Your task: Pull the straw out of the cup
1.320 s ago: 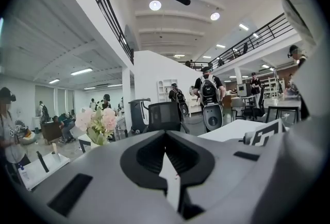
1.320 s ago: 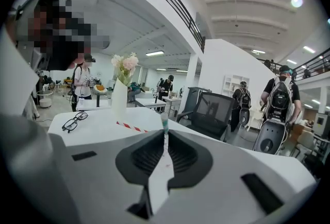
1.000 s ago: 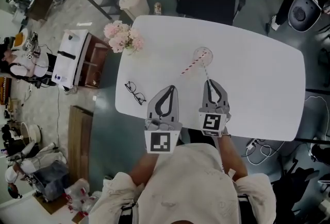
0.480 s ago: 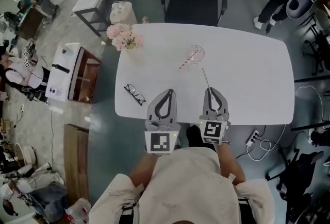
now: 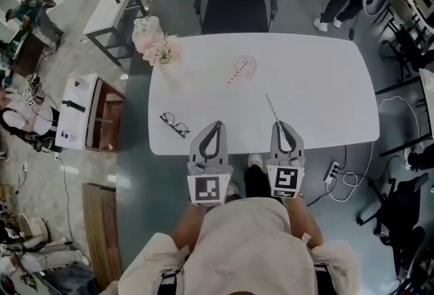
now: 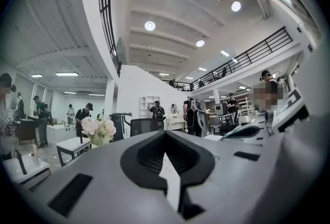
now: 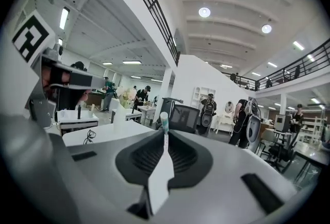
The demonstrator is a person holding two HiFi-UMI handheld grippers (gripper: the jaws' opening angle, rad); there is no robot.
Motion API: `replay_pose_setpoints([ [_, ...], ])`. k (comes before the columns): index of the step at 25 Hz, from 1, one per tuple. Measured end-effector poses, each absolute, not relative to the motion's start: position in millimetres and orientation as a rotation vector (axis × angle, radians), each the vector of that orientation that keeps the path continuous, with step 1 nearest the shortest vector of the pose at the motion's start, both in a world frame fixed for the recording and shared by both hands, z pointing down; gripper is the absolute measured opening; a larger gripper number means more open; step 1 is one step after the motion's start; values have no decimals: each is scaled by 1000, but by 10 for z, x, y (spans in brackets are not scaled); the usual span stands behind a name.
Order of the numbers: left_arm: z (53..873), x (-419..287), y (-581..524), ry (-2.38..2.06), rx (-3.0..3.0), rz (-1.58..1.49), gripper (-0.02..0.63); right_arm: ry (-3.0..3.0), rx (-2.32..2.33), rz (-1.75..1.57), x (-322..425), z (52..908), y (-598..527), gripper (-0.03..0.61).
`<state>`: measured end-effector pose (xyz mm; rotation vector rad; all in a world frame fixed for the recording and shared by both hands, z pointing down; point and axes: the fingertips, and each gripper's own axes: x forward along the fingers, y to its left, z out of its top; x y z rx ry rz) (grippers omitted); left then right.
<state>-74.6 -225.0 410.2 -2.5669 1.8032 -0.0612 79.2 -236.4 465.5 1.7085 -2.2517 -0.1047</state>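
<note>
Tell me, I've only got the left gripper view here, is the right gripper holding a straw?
Observer: Yes. The right gripper view shows the right gripper shut on a green-striped straw, whose tip sticks out past the jaws.
Operator: Is that straw clear of the cup?
Observer: Yes. In the head view the cup sits farther up the table, apart from that straw.
Operator: So the cup is empty?
Observer: No. A red-striped straw leans out of it.

White table (image 5: 325, 83) bears flowers (image 5: 157, 48), cup (image 5: 245, 64), glasses (image 5: 175, 125).
</note>
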Motion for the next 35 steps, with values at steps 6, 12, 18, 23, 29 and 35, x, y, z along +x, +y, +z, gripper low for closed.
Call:
replay_pose_setpoints([
  [6, 4055, -706, -2051, 1779, -2553, -73, 3, -2259, 1810, -138, 1069, 4325, -2115, 21],
  [12, 3893, -658, -1990, 1751, -2557, -21, 3, -2316, 1889, -216, 1267, 3798, -1965, 21],
  [18, 3542, -593, -1984, 1711, -2484, 37, 3, -2373, 1934, -348, 1411, 3322, -1847, 21],
  [23, 3309, -601, -1908, 1704, -2418, 69, 3, -2398, 1980, -389, 1497, 3135, -1747, 21],
  [29, 3199, -604, -1860, 1680, -2374, 59, 3, -2413, 1988, -403, 1505, 3068, -1753, 21],
  [35, 3202, -656, -1889, 1694, -2365, 55, 2, -2420, 1980, -394, 1467, 3075, -1816, 21],
])
